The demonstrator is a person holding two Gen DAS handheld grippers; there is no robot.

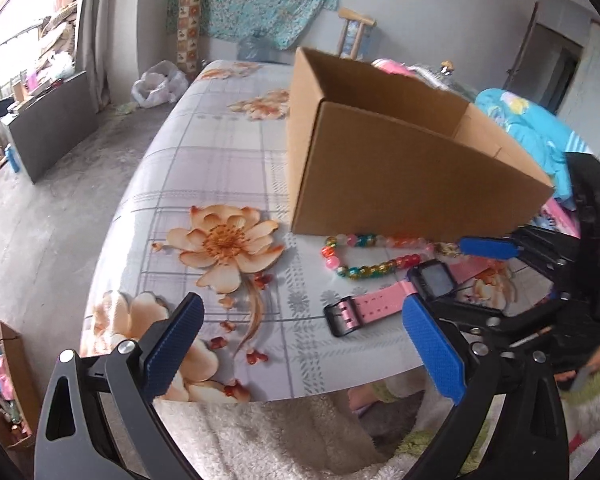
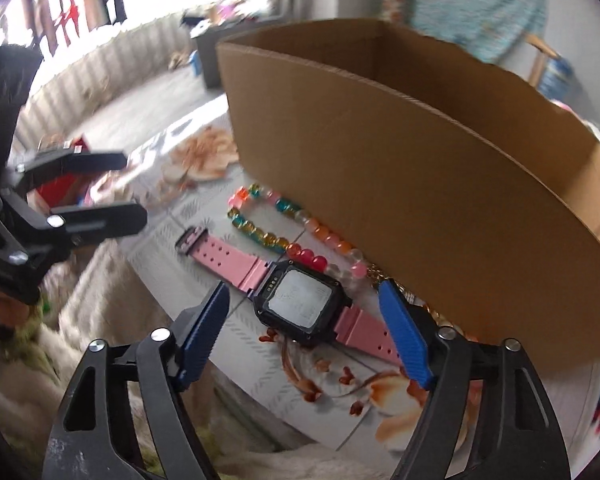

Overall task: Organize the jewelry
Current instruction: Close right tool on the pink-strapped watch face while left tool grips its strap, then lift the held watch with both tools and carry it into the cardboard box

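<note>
Watch [image 2: 300, 300] with the pink strap lies flat on the floral table [image 2: 260, 392], bead bracelet [image 2: 284, 236] at its 12 o'clock, touching the cardboard box [image 2: 400, 184]. Right gripper [image 2: 308, 340] straddles the watch, jaws wide, pads not touching it. Left gripper [image 1: 300, 344] at 9 o'clock, wide open, holding nothing.

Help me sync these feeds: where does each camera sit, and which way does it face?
Left wrist: on the left gripper, looking down at the table edge; the right gripper shows.
Right wrist: on the right gripper, facing the pink watch; the left gripper shows.
Shared: watch, bead bracelet, cardboard box.
</note>
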